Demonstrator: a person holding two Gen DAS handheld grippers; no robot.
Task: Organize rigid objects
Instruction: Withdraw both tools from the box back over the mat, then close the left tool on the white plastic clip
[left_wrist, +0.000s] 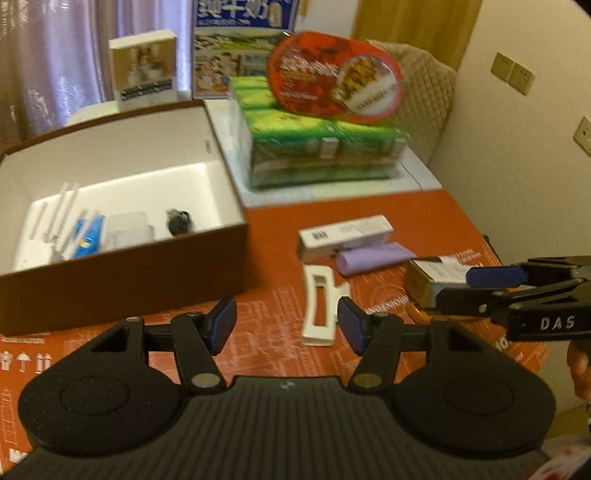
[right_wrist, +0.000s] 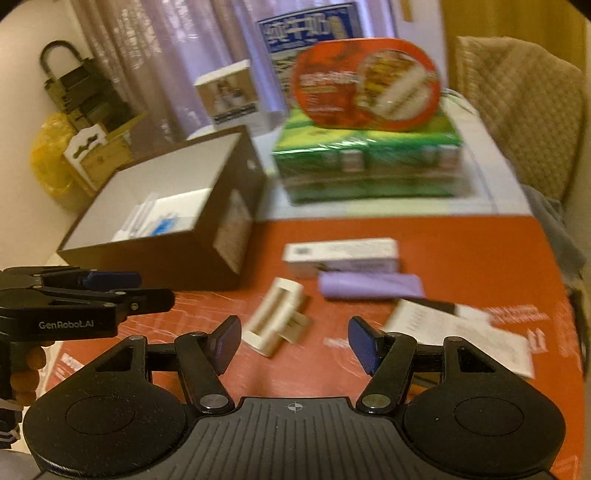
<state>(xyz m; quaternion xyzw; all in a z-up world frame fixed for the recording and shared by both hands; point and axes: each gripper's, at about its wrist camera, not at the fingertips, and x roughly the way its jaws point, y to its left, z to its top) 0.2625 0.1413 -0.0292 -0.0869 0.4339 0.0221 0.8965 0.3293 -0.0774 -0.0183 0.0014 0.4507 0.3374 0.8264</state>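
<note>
Rigid objects remain loose on the orange mat: the left gripper (left_wrist: 286, 323) and right gripper (right_wrist: 294, 341) both hover with jaws apart, holding nothing. Judged step: approach for a pick. Nearest is one white clip (left_wrist: 318, 306); beyond lie one white carton (left_wrist: 345, 234), one purple roll (left_wrist: 375, 257), one brown box (left_wrist: 122, 221). Next: centre jaws over the clip.

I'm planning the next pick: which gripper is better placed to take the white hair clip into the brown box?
Left, probably. The left gripper has open jaws right by the white hair clip, with the brown box beside it.
</note>
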